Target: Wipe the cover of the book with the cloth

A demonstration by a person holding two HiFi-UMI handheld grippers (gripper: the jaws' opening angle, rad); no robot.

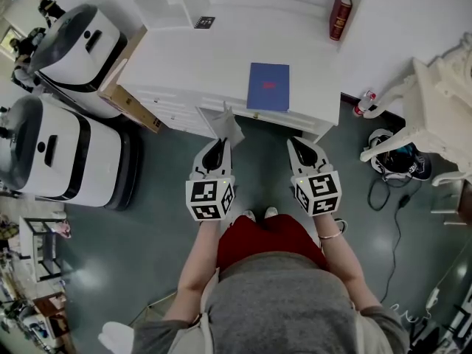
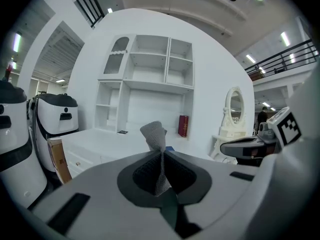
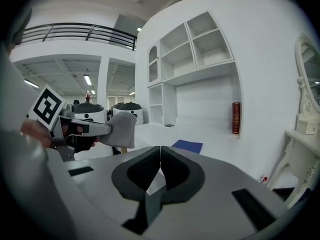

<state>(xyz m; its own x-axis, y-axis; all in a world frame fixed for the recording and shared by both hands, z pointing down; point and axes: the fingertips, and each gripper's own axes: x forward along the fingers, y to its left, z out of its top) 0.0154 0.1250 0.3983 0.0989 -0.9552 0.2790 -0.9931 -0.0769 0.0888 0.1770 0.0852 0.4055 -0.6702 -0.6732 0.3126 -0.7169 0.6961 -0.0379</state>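
Observation:
A blue book lies flat near the front edge of the white desk. My left gripper hangs in front of the desk's edge, shut on a grey cloth that sticks up past its tips. In the left gripper view the cloth is pinched between the jaws. My right gripper is level with the left one, just short of the desk, shut with nothing in it. In the right gripper view the book lies ahead beyond the closed jaws, with the cloth at the left.
A red book stands upright at the back of the desk under white shelves. Two white machines and a cardboard box stand at the left. An ornate white table, a bottle and shoes are at the right.

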